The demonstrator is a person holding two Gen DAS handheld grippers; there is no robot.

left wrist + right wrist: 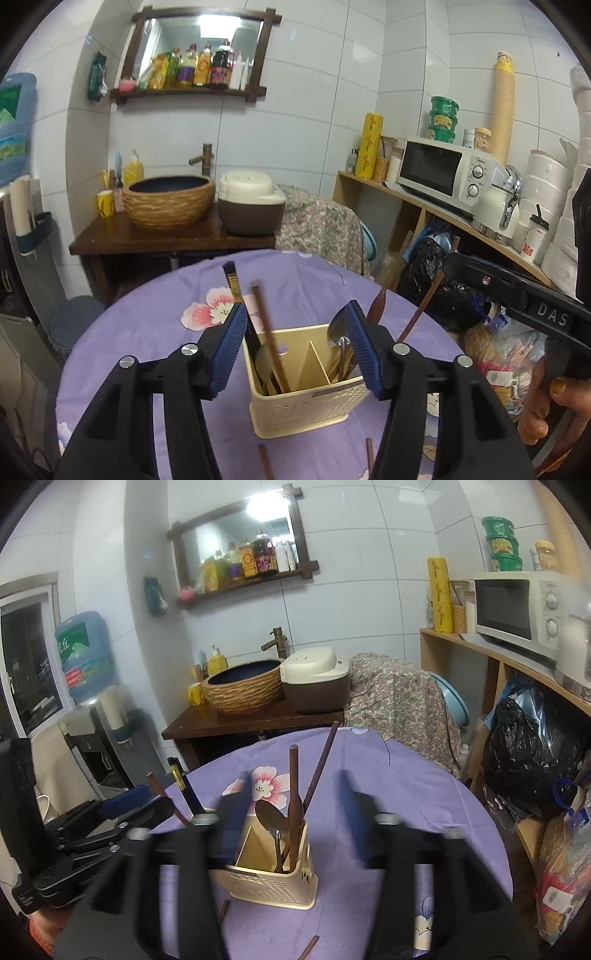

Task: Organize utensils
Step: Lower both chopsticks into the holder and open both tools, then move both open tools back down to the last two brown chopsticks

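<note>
- Upright, cream perforated plastic utensil caddy (306, 391) has 2 compartments holding brown wooden chopsticks (271, 343) and metal spoons (271, 818).
- Left tool (297, 347) and right tool (291, 812): jaws apart, gripping nothing.

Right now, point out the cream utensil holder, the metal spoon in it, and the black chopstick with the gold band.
Utensil holder (295, 410): left wrist view, perforated front wall.
Metal spoon (271, 818): right wrist view, the bowl.
Black chopstick (232, 282): left wrist view, upper shaft near the gold band.
</note>
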